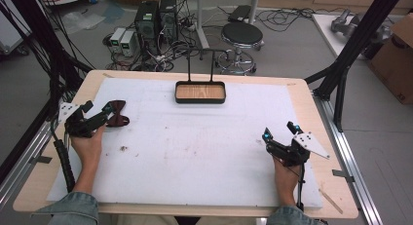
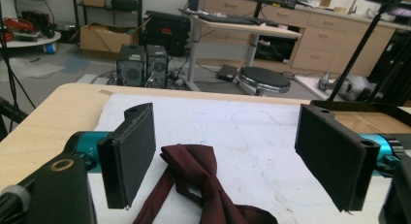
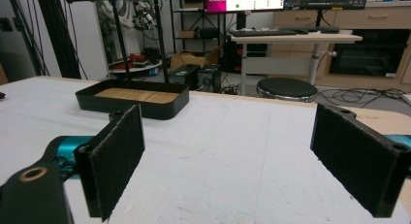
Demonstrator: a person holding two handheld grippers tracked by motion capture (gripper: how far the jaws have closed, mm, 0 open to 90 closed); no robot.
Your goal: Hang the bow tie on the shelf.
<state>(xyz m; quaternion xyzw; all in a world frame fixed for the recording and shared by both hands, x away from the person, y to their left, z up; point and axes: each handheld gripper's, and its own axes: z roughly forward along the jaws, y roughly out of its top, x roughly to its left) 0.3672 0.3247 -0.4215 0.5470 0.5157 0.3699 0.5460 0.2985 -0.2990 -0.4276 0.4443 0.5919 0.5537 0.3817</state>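
A dark maroon bow tie lies on the white mat near the table's left edge. My left gripper is open right behind it, its tips at the tie's near side. In the left gripper view the bow tie lies between the two wide-apart jaws, nearer the left pad, and touches neither. My right gripper rests open on the mat at the right, with nothing between its pads.
A black tray with a wooden floor and a tall black rack rising from it stands at the mat's far middle; the same tray appears in the right gripper view. A small dark speck lies on the mat. The white mat covers most of the table.
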